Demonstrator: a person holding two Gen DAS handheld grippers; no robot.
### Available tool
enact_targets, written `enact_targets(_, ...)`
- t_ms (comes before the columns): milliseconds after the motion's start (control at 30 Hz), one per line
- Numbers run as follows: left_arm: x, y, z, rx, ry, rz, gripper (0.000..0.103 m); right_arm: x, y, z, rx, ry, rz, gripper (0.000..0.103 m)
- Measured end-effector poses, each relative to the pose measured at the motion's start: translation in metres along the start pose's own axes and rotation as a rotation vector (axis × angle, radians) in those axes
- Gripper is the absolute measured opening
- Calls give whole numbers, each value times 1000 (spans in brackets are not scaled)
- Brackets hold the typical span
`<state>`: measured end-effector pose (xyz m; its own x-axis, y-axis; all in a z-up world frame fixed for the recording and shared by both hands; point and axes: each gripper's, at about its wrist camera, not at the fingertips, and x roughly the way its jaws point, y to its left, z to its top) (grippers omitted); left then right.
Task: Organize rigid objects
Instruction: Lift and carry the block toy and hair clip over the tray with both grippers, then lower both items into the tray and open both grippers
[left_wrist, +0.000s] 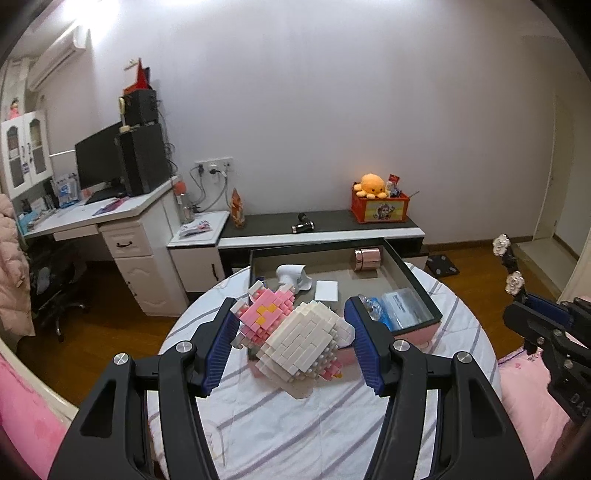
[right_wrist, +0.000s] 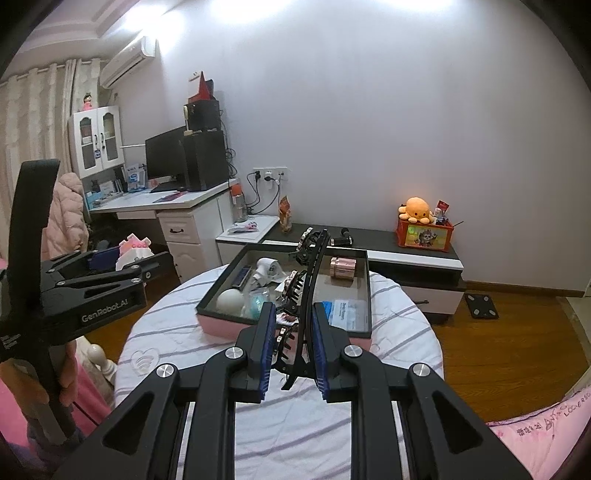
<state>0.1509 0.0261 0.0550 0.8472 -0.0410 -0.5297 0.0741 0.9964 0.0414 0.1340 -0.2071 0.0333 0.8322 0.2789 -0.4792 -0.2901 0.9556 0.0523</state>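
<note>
The block toy (left_wrist: 291, 332), made of little pink and white bricks, was up in the air just in front of the tray (left_wrist: 421, 291), not lying down on anything. The left gripper (left_wrist: 293, 347) had its blue fingers (left_wrist: 221, 347) set wide, one on each side of the toy, and they seemed to be pressing it so it would not fall. It was tipped on its side, likely because that was the easy way to grab it. The tray sat on the round counter (left_wrist: 295, 424) with the striped cloth, and it already had a white ball (right_wrist: 229, 301), a shiny pink cup (right_wrist: 342, 266) and a clear box (left_wrist: 404, 304) in it, so I think the toy was meant to go in there too. The right gripper (right_wrist: 293, 341) had its fingers close together, pinching a long black hair clip (right_wrist: 308, 291) with flowers on it. The clip stood up tall over the tray. From the side, the left gripper reached out level, well to the left of the counter, and a hand (right_wrist: 68, 376) gripped its handle down low.
</note>
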Motion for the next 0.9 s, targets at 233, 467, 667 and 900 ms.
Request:
enact_targets(233,89,0,24,11,120,-31,60,81,-26,21,36,91,-6,20)
enact_targets(467,161,5,30,33,231,18,60,154,-46,25,48,194,3,20)
enact_targets(667,196,6,23,37,304,15,60,189,-51,25,37,249,17,20)
enact_targets(900,206,12,20,0,354,28,88,196,-54,27,76,273,-2,44)
